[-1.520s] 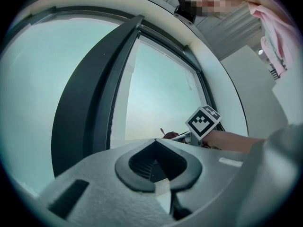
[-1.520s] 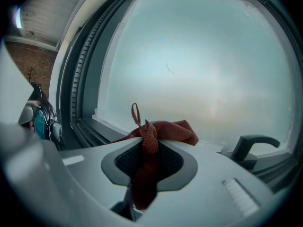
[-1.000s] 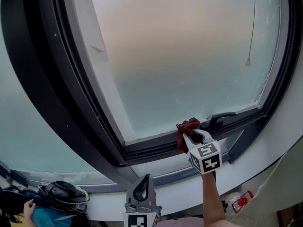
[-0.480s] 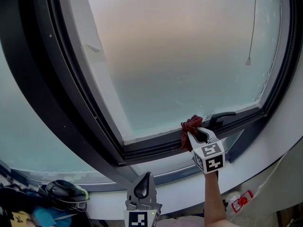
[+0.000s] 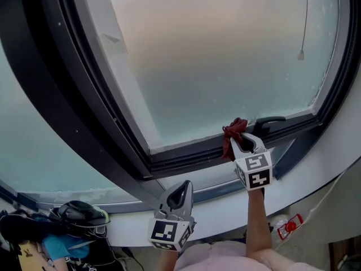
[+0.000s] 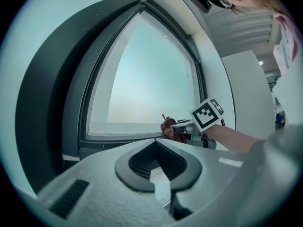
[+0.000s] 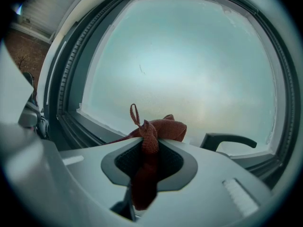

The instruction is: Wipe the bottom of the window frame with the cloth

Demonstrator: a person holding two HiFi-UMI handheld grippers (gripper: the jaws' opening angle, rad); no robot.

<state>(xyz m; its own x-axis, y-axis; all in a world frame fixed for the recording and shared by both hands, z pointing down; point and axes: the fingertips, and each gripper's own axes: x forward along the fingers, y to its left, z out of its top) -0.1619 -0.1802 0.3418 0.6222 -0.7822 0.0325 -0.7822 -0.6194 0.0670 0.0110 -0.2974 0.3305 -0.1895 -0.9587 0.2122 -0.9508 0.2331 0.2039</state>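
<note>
A dark red cloth (image 5: 233,133) is bunched in my right gripper (image 5: 241,140), which is shut on it and presses it to the bottom of the dark window frame (image 5: 186,160), just left of the black window handle (image 5: 268,121). In the right gripper view the cloth (image 7: 156,131) pokes out between the jaws, with the handle (image 7: 227,140) to its right. My left gripper (image 5: 181,192) hangs low below the frame, shut and holding nothing. From the left gripper view I see the cloth (image 6: 171,128) and the right gripper (image 6: 184,125) at the frame's bottom edge.
Frosted glass (image 5: 220,55) fills the frame. A pull cord (image 5: 302,54) hangs at the upper right. A white sill (image 5: 225,216) runs below the frame. A dark helmet (image 5: 82,216) and bags lie at the lower left; a red-and-white item (image 5: 289,228) sits at the lower right.
My right gripper has slid the cloth to the right along the bottom of the frame, closer to the handle. The left gripper has shifted slightly right and up.
</note>
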